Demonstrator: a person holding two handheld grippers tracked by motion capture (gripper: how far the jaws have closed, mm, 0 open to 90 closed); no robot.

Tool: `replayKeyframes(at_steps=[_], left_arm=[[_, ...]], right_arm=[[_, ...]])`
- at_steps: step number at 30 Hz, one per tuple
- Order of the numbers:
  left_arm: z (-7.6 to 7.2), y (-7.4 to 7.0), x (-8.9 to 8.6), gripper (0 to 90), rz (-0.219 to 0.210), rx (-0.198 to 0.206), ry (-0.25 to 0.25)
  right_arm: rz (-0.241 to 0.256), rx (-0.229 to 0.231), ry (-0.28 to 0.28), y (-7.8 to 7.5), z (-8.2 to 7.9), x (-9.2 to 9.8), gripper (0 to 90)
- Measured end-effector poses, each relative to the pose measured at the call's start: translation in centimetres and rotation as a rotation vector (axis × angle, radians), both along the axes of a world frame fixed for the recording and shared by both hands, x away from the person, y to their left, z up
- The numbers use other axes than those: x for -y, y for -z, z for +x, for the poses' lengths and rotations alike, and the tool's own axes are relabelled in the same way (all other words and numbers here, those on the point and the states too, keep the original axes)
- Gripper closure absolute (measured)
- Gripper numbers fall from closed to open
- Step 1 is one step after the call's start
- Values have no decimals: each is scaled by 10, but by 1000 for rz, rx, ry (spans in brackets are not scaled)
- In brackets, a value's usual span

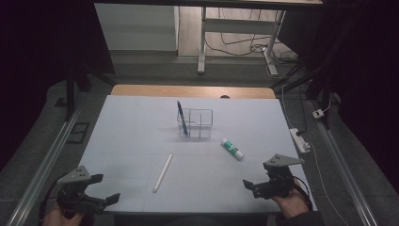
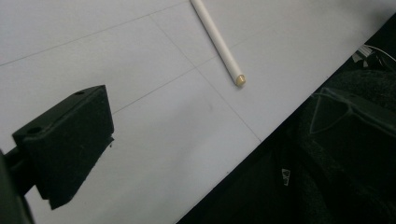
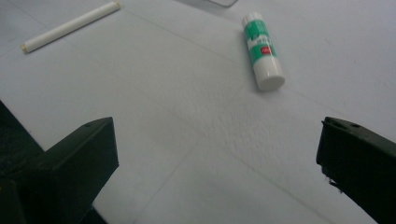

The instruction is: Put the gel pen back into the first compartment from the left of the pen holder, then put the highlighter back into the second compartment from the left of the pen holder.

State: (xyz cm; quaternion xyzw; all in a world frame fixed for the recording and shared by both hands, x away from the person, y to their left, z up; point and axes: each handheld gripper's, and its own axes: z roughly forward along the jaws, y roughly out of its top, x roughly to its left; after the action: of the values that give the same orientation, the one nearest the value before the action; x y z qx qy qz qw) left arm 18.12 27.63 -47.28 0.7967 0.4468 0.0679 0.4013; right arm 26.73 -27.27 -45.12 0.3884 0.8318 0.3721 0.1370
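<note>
A clear plastic organizer (image 1: 196,123) stands at the middle of the table with a dark blue pen (image 1: 181,117) upright in its left compartment. A white stick-shaped pen (image 1: 163,173) (image 2: 217,39) (image 3: 70,25) lies on the mat in front of it. A green and white glue stick (image 1: 232,148) (image 3: 262,51) lies to the right. My left gripper (image 1: 106,188) is open near the front left corner, and one of its fingers (image 2: 70,140) is over bare mat. My right gripper (image 1: 251,187) (image 3: 215,172) is open and empty near the front right, short of the glue stick.
The pale mat (image 1: 141,136) covers most of the wooden table (image 1: 141,89). A power strip (image 1: 299,139) and cables lie on the floor to the right. Desk legs (image 1: 202,47) stand beyond the table. The mat's front edge runs just below both grippers.
</note>
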Motion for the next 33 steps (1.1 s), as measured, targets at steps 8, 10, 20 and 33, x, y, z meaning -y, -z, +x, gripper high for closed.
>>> replayKeyframes(at_steps=[8, 10, 20, 33], left_arm=[[1, 0, 2, 0, 17, -7, -13], [2, 0, 2, 0, 19, 4, -9], [9, -3, 15, 0, 57, 86, 45], [37, 0, 43, 0, 69, 86, 118]], right_arm=[[11, -42, 25, 8, -11, 13, 0], [9, -54, 30, 8, -11, 14, 0], [29, -67, 18, 7, -13, 17, 0], [16, -70, -4, 8, -13, 16, 0]])
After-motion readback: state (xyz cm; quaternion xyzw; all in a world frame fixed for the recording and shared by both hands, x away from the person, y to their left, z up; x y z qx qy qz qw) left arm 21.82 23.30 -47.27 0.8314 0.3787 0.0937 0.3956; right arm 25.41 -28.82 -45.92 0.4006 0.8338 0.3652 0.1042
